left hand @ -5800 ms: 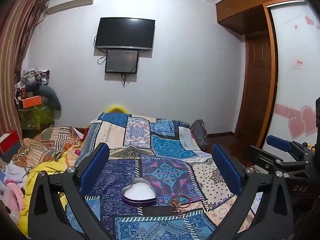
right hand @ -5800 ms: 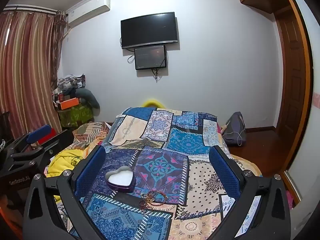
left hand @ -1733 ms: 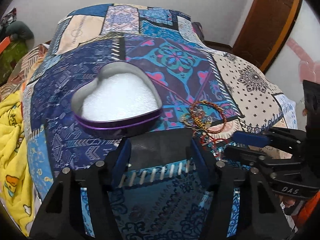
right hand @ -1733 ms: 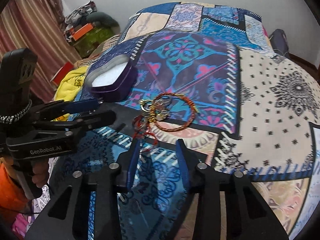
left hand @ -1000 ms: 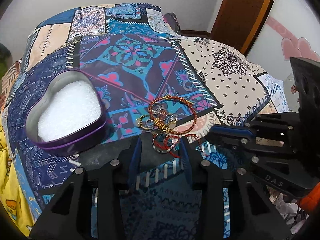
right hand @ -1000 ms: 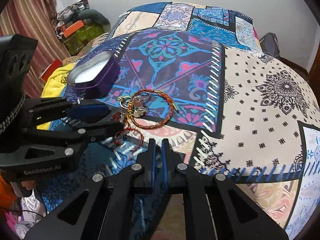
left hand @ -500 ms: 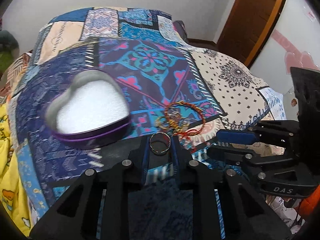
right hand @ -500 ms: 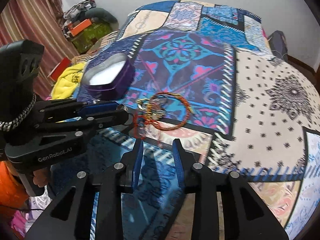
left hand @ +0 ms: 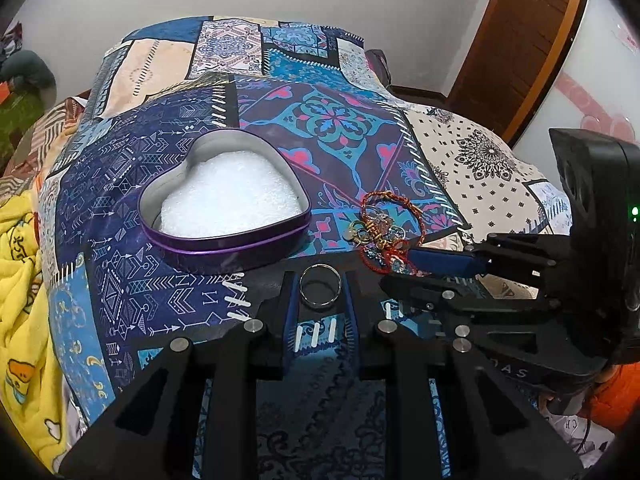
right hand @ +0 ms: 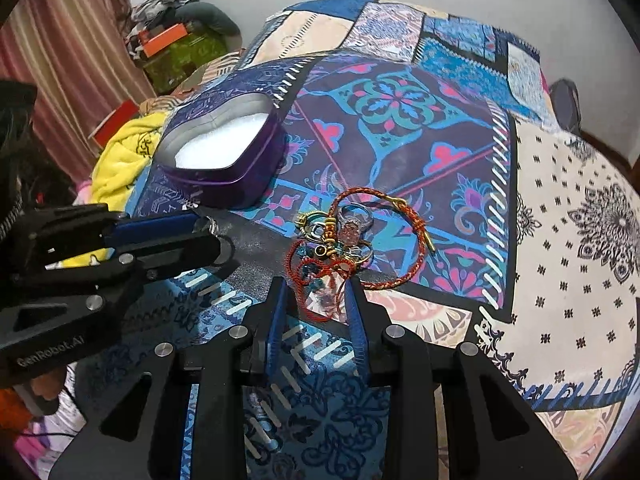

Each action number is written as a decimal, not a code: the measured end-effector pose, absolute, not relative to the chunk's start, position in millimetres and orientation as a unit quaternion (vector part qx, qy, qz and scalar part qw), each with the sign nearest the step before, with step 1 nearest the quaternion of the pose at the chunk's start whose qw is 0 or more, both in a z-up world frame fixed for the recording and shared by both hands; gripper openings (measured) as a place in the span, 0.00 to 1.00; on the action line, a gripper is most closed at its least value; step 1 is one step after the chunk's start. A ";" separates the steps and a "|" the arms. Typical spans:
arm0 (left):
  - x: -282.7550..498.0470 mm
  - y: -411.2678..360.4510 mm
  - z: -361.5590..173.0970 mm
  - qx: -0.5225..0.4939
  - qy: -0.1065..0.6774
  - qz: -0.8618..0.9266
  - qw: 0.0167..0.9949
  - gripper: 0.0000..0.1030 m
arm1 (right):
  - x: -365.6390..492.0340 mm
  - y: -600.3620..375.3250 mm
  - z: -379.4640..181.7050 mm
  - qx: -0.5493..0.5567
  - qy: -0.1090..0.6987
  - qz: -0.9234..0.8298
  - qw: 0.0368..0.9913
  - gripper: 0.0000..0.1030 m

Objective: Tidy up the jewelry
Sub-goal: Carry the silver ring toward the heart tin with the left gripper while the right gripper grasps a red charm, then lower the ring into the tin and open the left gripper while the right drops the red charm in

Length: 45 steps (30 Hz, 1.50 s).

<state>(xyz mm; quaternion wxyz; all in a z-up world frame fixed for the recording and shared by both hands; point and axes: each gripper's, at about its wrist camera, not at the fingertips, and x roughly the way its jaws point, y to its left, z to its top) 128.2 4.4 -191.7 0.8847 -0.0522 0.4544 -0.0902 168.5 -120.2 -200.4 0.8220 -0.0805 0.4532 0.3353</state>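
A purple heart-shaped tin (left hand: 224, 208) with white padding lies open on the patchwork bedspread; it also shows in the right wrist view (right hand: 224, 160). My left gripper (left hand: 320, 286) is shut on a silver ring (left hand: 320, 285), held just in front of the tin. A tangle of jewelry (right hand: 340, 240), with a red and gold braided bracelet (left hand: 394, 208), rings and a red cord, lies right of the tin. My right gripper (right hand: 318, 292) is partly open, its fingers on either side of the red cord (right hand: 320, 280) at the pile's near edge.
The bedspread (left hand: 340, 120) covers a bed. A yellow blanket (left hand: 24, 280) lies at the left edge. A wooden door (left hand: 520, 40) stands at the right. Clutter and a curtain (right hand: 60, 60) are at the far left.
My left gripper has drawn back from the pile with the silver ring and now holds it near the tin. My right gripper opened and moved forward around the red cord.
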 end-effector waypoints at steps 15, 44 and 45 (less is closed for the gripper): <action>112.4 12.6 -160.5 -0.053 0.419 -0.074 0.903 0.21 | 158.6 -124.8 -154.4 -0.060 0.417 0.345 0.839 0.07; 118.3 69.4 -120.7 -0.065 0.367 -0.016 0.928 0.21 | 181.2 -56.9 -100.0 -0.061 0.340 0.396 0.851 0.07; 120.8 69.6 -123.2 -0.064 0.371 -0.017 0.926 0.21 | 183.6 -54.0 -102.9 -0.061 0.343 0.397 0.849 0.07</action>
